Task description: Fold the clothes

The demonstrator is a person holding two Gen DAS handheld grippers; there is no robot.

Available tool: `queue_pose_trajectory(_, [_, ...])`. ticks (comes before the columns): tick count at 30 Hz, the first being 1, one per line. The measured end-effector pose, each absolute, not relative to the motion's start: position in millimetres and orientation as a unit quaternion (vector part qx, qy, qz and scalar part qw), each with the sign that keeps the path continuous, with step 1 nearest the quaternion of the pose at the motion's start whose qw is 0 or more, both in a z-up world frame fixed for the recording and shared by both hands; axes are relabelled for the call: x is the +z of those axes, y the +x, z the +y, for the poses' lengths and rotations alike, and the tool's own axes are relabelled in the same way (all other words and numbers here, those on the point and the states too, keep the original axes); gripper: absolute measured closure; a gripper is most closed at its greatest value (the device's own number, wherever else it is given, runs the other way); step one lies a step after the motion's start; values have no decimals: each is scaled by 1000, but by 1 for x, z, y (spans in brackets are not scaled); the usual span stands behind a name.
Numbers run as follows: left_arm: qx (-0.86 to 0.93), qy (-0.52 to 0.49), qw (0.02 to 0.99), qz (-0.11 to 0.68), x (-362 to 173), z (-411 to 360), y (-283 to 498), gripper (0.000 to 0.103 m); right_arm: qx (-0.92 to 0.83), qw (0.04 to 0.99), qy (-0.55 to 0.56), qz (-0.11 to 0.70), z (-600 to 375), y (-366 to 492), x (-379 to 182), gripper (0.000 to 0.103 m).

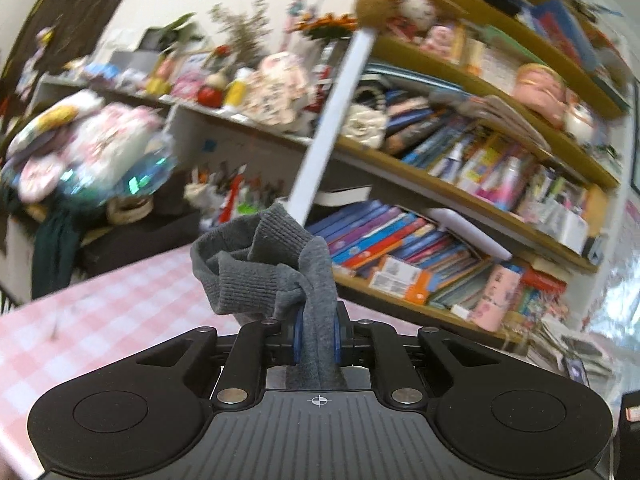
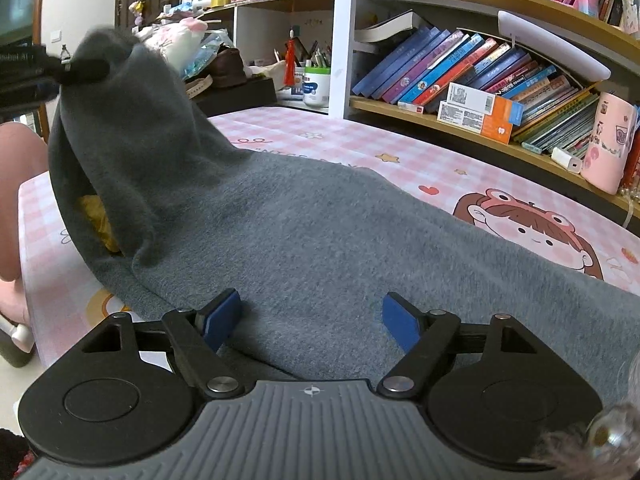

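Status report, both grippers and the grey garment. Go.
Left gripper shut on grey garment, one end lifted. Right gripper open over it, not gripping. Nothing in the way on the pink table.

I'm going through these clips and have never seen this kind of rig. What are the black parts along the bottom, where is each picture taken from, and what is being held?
Each picture comes from a camera on a hand-held two-finger gripper, looking along its fingers. In the left view, the left gripper is shut on a bunched edge of the grey garment, lifted up. In the right view, the right gripper hovers open over the same garment, which is spread on the pink checked table cover. The left gripper appears there too, raising the garment's corner.
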State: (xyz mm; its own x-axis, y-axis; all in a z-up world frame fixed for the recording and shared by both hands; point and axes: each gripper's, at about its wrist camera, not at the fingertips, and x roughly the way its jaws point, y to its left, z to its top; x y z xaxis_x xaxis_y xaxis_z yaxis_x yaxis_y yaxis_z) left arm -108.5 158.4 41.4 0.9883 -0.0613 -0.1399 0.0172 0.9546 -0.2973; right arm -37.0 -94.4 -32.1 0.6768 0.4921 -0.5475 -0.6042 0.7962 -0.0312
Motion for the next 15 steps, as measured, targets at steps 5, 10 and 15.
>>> queue_pose_trajectory(5, [-46,-86,993,69,50,127,-107,90,302,909,-101,268,-95,-36,-32,25])
queue_pose_trajectory(10, [-75,-15,994,72,52,94,-108,90,300,910,-100,268,-95,-36,-32,23])
queue_pose_trajectory(15, [-105,32,990,93,44,65,-103,88,305,909,-88,269,-101,-37,-32,23])
